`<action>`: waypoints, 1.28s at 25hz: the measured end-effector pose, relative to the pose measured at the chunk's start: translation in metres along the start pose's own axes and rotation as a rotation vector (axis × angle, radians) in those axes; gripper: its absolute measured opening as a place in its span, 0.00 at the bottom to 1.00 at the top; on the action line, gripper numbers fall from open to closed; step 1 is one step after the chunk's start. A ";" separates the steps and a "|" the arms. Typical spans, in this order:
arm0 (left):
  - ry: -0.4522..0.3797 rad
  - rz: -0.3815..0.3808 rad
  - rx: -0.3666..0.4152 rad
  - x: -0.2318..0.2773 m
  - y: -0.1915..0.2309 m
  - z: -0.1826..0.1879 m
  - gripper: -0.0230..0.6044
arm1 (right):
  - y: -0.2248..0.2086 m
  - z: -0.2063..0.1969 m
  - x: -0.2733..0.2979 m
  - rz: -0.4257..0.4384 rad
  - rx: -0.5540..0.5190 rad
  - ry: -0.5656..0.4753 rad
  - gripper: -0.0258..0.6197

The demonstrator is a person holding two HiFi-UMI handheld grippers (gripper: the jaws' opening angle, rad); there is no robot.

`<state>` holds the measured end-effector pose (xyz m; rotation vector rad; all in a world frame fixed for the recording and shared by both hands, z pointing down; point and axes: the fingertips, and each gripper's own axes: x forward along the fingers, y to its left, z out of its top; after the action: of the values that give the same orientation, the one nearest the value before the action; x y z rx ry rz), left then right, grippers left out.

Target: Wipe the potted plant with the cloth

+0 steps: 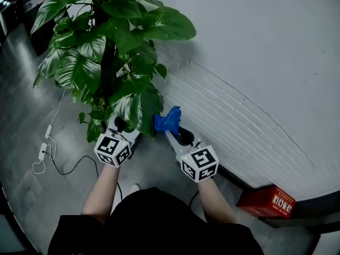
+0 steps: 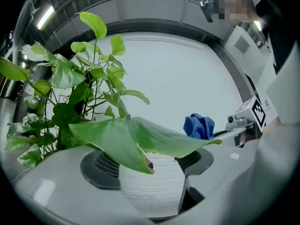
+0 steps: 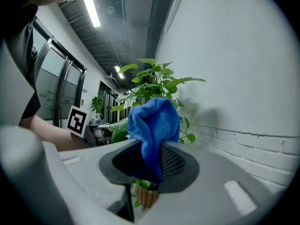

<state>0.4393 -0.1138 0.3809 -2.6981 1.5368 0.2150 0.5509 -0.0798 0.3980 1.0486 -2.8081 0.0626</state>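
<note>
Clamping the blue cloth (image 3: 152,125), likely soft and light, the right gripper (image 3: 150,161) is hovering beside the potted plant (image 1: 106,62). The left gripper (image 2: 147,165), jaws wide, is lying under a thin, probably tearable leaf (image 2: 140,137), best supported flat.

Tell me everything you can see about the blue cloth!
The cloth is bright blue, soft and fuzzy-looking, bunched into a crumpled lump. The right gripper pinches its lower part between both jaws, so the rest puffs up above them. It is held beside a big green leaf of the potted plant; whether they touch isn't clear.
</note>
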 end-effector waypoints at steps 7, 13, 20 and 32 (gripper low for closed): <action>0.016 0.051 0.008 -0.017 -0.011 -0.002 0.57 | 0.001 -0.005 -0.015 0.038 0.025 -0.003 0.20; 0.060 0.106 0.014 -0.049 -0.040 -0.011 0.57 | 0.017 -0.016 -0.037 0.108 0.064 -0.005 0.20; 0.137 0.193 0.026 -0.105 -0.059 -0.023 0.57 | 0.040 -0.027 -0.055 0.165 0.078 -0.046 0.20; 0.125 0.292 0.026 -0.195 -0.035 -0.003 0.16 | 0.067 -0.011 -0.071 0.151 0.113 -0.161 0.20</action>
<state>0.3711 0.0703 0.4089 -2.5005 1.9514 0.0320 0.5610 0.0180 0.3987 0.8983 -3.0589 0.1624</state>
